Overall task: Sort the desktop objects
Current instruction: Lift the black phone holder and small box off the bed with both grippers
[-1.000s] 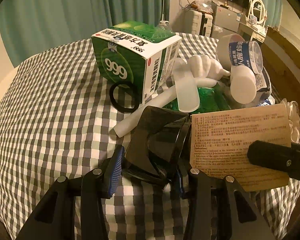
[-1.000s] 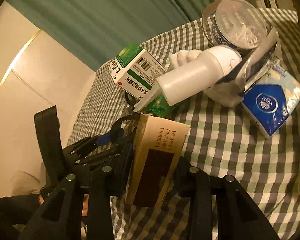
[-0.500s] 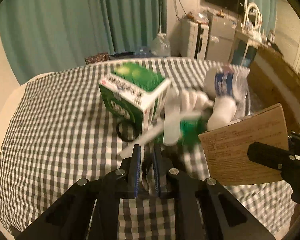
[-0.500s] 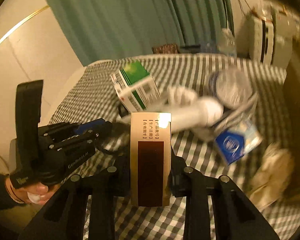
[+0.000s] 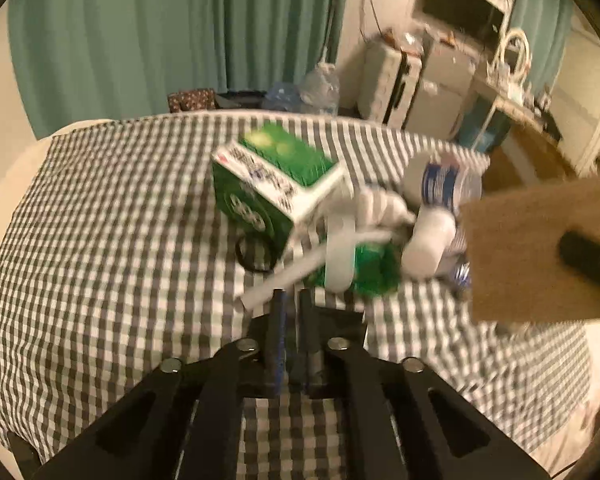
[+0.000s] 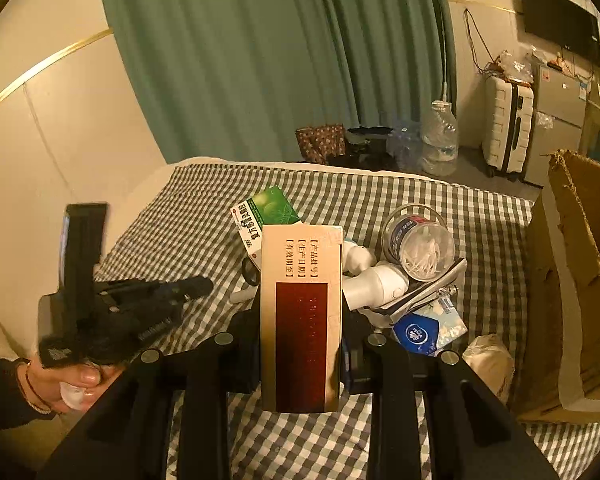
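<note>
My left gripper (image 5: 292,300) hangs above the checked cloth with a flat dark thing, seemingly dark glasses (image 5: 340,328), pinched between its pads; its jaws are opening slightly. In the right wrist view the left gripper (image 6: 172,294) is at the left, in a person's hand. My right gripper (image 6: 302,320) is shut on an upright tan medicine box (image 6: 300,264) with a dark red panel, held above the table. That tan box (image 5: 532,252) shows blurred at the right of the left wrist view. A green medicine box (image 5: 268,188) stands in the pile beyond.
The pile on the checked cloth (image 6: 204,216) holds a white bottle (image 6: 374,284), a clear tub of cotton swabs (image 6: 418,244), a blue tissue packet (image 6: 428,324), a white tube (image 5: 284,280) and a black ring (image 5: 252,256). A torn cardboard box (image 6: 572,280) stands at the right.
The left gripper closed on the dark glasses and lifted them off the cloth. The right gripper rose with the tan box and rolled it upright.
</note>
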`<state>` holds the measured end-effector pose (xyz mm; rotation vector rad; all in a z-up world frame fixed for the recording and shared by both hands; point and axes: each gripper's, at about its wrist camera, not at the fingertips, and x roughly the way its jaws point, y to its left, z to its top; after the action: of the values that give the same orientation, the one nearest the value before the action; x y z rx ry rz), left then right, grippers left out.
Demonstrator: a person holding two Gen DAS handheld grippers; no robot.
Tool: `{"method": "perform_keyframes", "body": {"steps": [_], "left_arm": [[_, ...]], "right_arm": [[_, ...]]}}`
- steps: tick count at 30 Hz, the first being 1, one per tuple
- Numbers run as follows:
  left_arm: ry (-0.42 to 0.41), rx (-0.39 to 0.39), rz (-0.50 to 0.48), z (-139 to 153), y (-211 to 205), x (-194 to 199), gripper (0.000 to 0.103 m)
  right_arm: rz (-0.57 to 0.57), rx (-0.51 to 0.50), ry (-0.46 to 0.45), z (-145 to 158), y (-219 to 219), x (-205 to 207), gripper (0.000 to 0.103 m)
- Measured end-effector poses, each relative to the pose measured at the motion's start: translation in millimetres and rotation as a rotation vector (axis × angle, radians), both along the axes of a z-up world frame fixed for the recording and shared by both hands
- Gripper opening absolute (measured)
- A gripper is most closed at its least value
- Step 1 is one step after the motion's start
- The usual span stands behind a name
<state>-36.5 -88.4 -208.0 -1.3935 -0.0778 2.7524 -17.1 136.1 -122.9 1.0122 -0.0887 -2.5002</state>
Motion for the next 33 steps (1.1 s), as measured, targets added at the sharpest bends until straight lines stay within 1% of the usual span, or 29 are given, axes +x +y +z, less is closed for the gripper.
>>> {"method": "perform_keyframes", "body": {"steps": [1,2,4,5,7,9,12,15,17,19,21,22,23,24,25,27,30,33], "left_arm": [[-0.011,-0.004,-0.007,-7.2,3.7,0.6,0.034],[-0.020,-0.007,-0.009,-14.9,7.6,1.5,0.048],[-0.013,-0.001,-0.024,-26.7,16.4,5.1,0.053],[-0.011,-0.001,-0.031,-29.9,17.9,6.0,0.059],[0.011,0.003,-0.036,-36.2,25.3,7.0,0.067],[0.022,0.007,-0.039,-40.5,31.4,3.1,0.068],[0.000,0.034,-0.037,-36.4,34.4,-1.3,0.069],[0.027,0.047,-0.064,-31.6,41.2,5.9,0.069],[0.002,0.021,-0.073,-38.3,47.2,6.7,0.077],[-0.038,0.006,-0.074,-52.2,49.4,3.4,0.077],[-0.058,-0.019,-0.040,-62.0,45.7,-1.6,0.077],[-0.063,-0.016,-0.024,-64.9,42.1,-4.0,0.072],[-0.081,0.009,-0.020,-67.6,37.6,-7.0,0.053],[-0.100,0.009,-0.008,-69.6,34.0,-10.3,0.044],[-0.110,0.017,-0.006,-70.0,31.1,-13.0,0.045],[-0.097,0.026,-0.011,-66.5,28.9,-14.8,0.044],[-0.069,0.012,-0.017,-55.5,30.0,-13.6,0.044],[-0.035,-0.001,-0.026,-38.1,33.0,-12.0,0.044]], "right_arm": [[0.000,0.009,0.007,3.5,-0.6,5.0,0.028],[0.001,0.017,0.012,3.1,-0.9,5.4,0.028],[0.001,0.032,0.017,0.7,0.3,8.2,0.028],[0.000,0.039,0.018,-0.3,1.1,8.1,0.028],[0.002,0.056,0.021,-0.6,2.0,8.4,0.028],[0.001,0.065,0.022,-0.5,3.9,6.9,0.028],[-0.009,0.060,0.023,1.4,8.4,4.4,0.028],[-0.020,0.052,0.030,6.0,14.0,4.4,0.028],[-0.023,0.054,0.033,8.7,16.5,4.1,0.028],[-0.022,0.059,0.034,10.6,18.6,3.3,0.028],[-0.026,0.059,0.037,12.8,20.5,3.1,0.028],[-0.027,0.056,0.038,14.3,21.6,3.3,0.028],[-0.029,0.055,0.040,15.5,22.8,3.4,0.028],[-0.029,0.056,0.042,16.6,23.5,3.6,0.028],[-0.030,0.059,0.043,17.5,24.5,3.4,0.028],[-0.034,0.060,0.043,19.4,26.7,2.4,0.028],[-0.042,0.057,0.046,22.6,29.7,1.0,0.028],[-0.051,0.056,0.054,28.5,32.2,0.7,0.028]]}}
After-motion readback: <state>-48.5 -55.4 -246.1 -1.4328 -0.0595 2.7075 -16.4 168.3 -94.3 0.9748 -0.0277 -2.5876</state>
